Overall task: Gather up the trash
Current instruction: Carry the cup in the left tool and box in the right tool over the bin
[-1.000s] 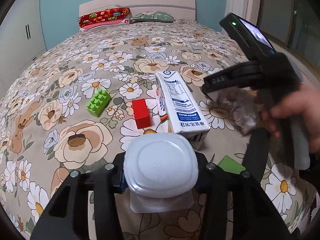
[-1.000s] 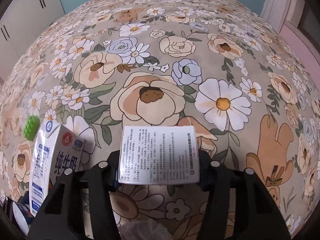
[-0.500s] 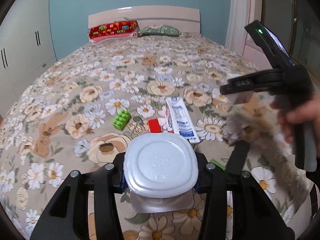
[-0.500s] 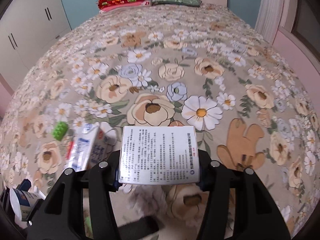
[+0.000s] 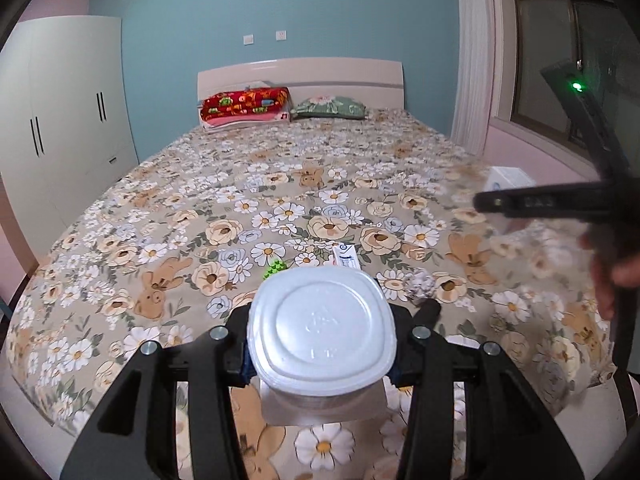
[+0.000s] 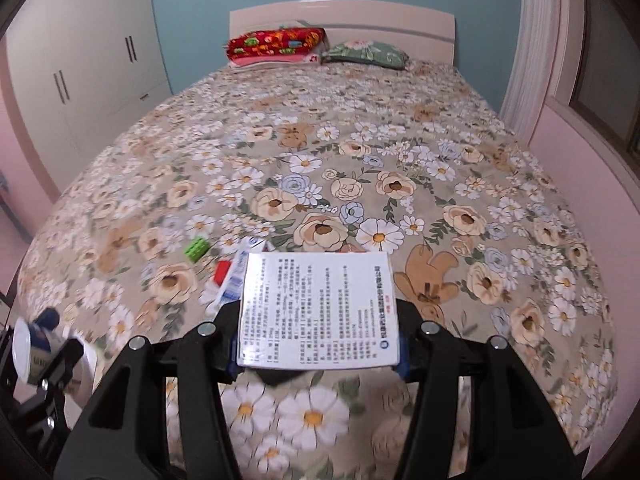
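Note:
My left gripper (image 5: 320,356) is shut on a white plastic yogurt cup (image 5: 320,332), its bottom facing the camera, held above the floral bed (image 5: 240,184). My right gripper (image 6: 318,340) is shut on a small white box (image 6: 318,308) with printed text. The right gripper also shows at the right of the left wrist view (image 5: 560,200). A milk carton (image 6: 236,276) lies on the bed beside a red block (image 6: 222,272) and a green block (image 6: 197,248). A crumpled paper ball (image 5: 418,282) lies just right of the cup.
Two pillows (image 6: 276,46) lie at the headboard. A white wardrobe (image 5: 60,120) stands on the left. A curtain and window (image 5: 560,60) are on the right. The left gripper with the cup shows at the lower left of the right wrist view (image 6: 36,356).
Both grippers have risen and pulled back from the bed with their items. The carton, blocks and paper ball now look smaller and farther away.

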The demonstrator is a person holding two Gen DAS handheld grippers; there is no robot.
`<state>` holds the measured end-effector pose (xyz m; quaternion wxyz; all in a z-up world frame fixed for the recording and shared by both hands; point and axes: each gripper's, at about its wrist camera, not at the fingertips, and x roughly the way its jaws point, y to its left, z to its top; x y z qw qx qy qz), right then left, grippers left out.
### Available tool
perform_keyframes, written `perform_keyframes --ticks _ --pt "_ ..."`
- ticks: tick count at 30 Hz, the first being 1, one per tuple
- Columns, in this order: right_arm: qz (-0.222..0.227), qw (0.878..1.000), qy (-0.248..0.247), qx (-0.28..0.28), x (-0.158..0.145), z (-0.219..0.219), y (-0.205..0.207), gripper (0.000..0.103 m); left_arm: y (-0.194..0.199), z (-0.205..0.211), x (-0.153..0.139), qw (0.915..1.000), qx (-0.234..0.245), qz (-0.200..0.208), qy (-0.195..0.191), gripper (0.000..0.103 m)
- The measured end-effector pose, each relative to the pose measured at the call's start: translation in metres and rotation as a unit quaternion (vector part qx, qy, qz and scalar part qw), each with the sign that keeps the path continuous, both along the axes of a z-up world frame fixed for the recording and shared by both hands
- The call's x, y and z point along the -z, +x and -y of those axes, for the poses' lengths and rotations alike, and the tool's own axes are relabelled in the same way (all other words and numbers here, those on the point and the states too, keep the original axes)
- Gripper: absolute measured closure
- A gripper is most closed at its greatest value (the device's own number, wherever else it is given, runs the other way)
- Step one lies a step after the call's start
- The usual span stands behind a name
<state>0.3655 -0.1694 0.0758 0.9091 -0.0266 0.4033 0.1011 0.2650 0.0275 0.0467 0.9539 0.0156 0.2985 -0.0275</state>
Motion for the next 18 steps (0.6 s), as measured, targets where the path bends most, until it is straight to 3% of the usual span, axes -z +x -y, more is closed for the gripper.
perform_keyframes --ticks 5,10,18 --pt "0.005 1.000 0.002 -0.014 -0.008 0.005 -0.054 0.048 -0.034 0.001 -0.009 1.0000 -0.004 0.005 0.000 0.054" --pt "0.001 1.000 -0.001 -0.028 0.002 0.012 -0.104 0.048 -0.066 0.003 -0.004 1.0000 -0.005 0.003 -0.003 0.054" --pt "-0.040 0.998 -0.004 -0.053 0.057 0.007 -0.166 0.048 -0.100 0.008 0.033 0.9994 0.001 -0.035 -0.007 0.054"
